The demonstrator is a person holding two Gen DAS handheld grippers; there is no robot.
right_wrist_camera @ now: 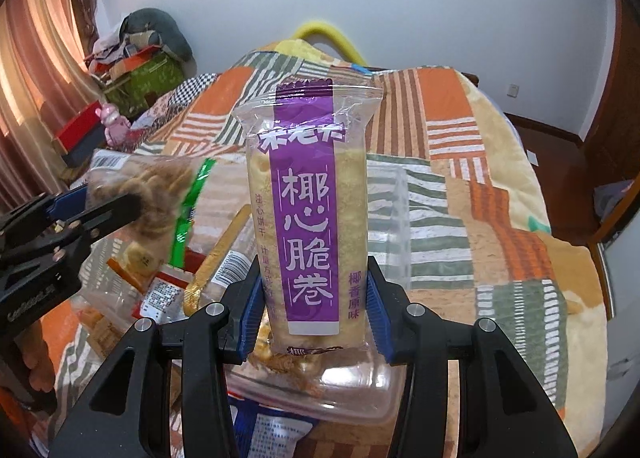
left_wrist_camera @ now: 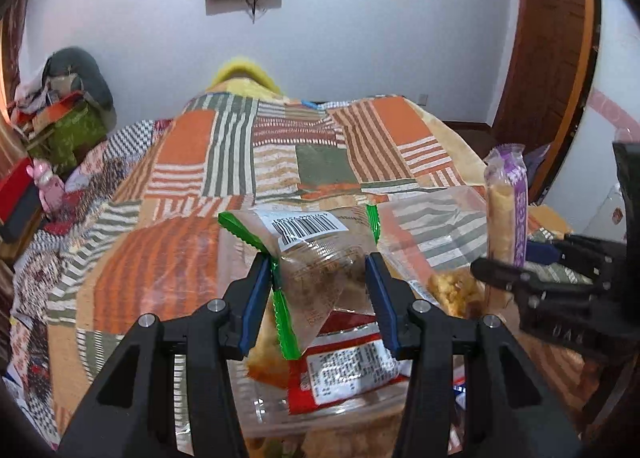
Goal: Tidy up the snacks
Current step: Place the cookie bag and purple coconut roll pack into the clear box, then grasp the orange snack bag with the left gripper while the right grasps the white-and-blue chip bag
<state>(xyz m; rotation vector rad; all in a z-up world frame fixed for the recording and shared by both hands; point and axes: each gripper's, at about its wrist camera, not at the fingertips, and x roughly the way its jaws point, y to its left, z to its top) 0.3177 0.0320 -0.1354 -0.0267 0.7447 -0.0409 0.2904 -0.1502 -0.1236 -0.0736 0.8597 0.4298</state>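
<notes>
My left gripper (left_wrist_camera: 318, 270) is shut on a clear snack bag with green edges (left_wrist_camera: 316, 254), held above a clear plastic box (left_wrist_camera: 320, 406) that holds a red packet (left_wrist_camera: 348, 370) and fried snacks. My right gripper (right_wrist_camera: 316, 290) is shut on a tall clear pack with a purple label (right_wrist_camera: 308, 197), upright over a second clear box (right_wrist_camera: 360, 394). In the left wrist view the purple pack (left_wrist_camera: 506, 209) and the right gripper (left_wrist_camera: 516, 272) show at the right. In the right wrist view the green-edged bag (right_wrist_camera: 148, 185) and the left gripper (right_wrist_camera: 96, 205) show at the left.
Both boxes sit on a bed with an orange, green and brown patchwork blanket (left_wrist_camera: 224, 161). Loose packets (right_wrist_camera: 216, 258) lie between the boxes. A pile of clothes and boxes (left_wrist_camera: 60, 105) stands at the far left, a wooden door (left_wrist_camera: 552, 29) at the right.
</notes>
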